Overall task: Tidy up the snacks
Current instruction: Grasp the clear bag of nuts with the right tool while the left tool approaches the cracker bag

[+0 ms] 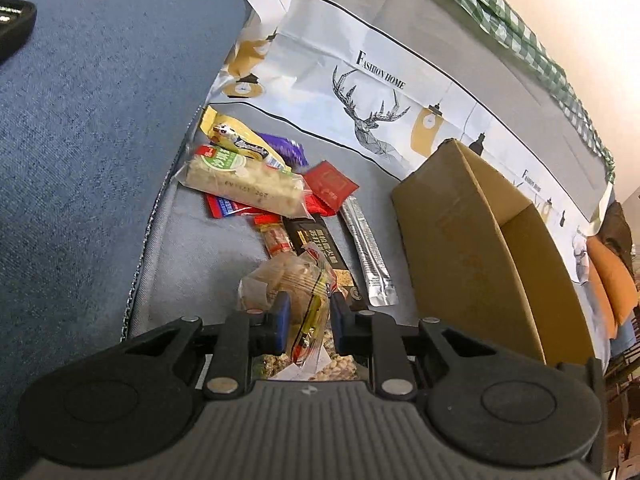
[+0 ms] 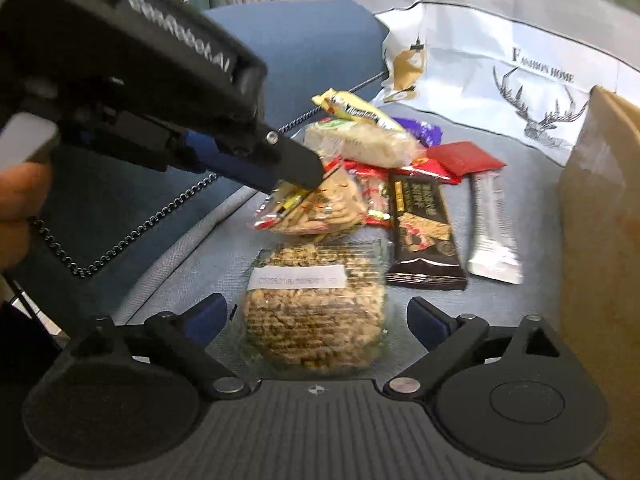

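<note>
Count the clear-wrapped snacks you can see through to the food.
4, perhaps more buried: rice-puff bar atop the pile; cracker pack in the left gripper; round nut cake between the right gripper jaws; small peanut bar mid-pile.

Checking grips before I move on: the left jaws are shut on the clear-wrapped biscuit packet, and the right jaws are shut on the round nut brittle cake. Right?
Half right. The left gripper is shut on the clear-wrapped biscuit packet, but the right gripper is not shut: the right wrist view shows its jaws wide open on either side of the round clear-wrapped nut brittle cake, which lies on the grey-blue fabric surface.
</note>
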The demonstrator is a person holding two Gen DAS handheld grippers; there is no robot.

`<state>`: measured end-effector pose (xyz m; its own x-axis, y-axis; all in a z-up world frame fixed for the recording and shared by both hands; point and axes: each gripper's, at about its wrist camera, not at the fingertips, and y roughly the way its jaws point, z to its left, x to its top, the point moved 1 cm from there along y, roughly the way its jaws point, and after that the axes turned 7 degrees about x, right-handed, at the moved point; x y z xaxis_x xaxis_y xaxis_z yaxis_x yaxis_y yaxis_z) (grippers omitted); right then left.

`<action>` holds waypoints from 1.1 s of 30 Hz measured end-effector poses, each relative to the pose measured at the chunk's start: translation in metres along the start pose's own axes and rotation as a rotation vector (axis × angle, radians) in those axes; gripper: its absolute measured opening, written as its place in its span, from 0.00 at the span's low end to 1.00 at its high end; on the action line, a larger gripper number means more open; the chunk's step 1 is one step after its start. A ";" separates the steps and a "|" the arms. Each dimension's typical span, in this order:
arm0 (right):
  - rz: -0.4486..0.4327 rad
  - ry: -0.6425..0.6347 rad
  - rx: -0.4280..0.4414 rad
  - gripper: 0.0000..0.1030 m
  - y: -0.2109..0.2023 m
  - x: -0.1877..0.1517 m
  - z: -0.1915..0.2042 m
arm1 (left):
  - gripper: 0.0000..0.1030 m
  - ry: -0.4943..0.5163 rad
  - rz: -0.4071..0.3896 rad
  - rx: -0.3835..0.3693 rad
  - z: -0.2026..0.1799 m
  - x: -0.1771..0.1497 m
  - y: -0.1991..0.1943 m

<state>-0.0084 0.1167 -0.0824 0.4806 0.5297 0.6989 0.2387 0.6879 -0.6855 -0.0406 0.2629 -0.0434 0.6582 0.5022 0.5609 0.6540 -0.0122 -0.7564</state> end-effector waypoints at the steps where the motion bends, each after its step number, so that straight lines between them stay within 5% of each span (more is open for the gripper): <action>1: 0.005 -0.010 -0.006 0.94 0.003 0.000 0.001 | 0.22 0.003 0.002 -0.003 0.001 0.000 0.001; 6: 0.024 -0.051 -0.037 0.80 0.004 -0.002 0.002 | 0.22 0.021 -0.004 -0.008 -0.002 0.000 -0.001; 12: 0.018 -0.099 -0.071 0.79 -0.025 -0.006 0.005 | 0.19 0.015 -0.027 -0.041 -0.003 -0.002 -0.007; 18: 0.031 -0.065 -0.087 0.79 -0.063 -0.016 0.009 | 0.05 0.006 0.016 -0.183 -0.005 -0.003 -0.006; 25: 0.094 -0.009 -0.094 0.80 -0.056 -0.030 0.006 | 0.08 0.026 0.091 -0.039 -0.008 -0.002 0.013; 31: 0.116 0.046 -0.064 0.82 -0.044 -0.034 0.001 | 0.54 0.041 0.099 0.008 -0.012 -0.001 0.022; 33: 0.115 0.052 -0.055 0.83 -0.044 -0.034 0.000 | 0.82 0.068 0.124 0.038 -0.018 0.000 0.029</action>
<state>-0.0349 0.0682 -0.0762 0.5505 0.5762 0.6041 0.2242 0.5950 -0.7718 -0.0152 0.2471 -0.0599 0.7576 0.4394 0.4828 0.5524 -0.0374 -0.8327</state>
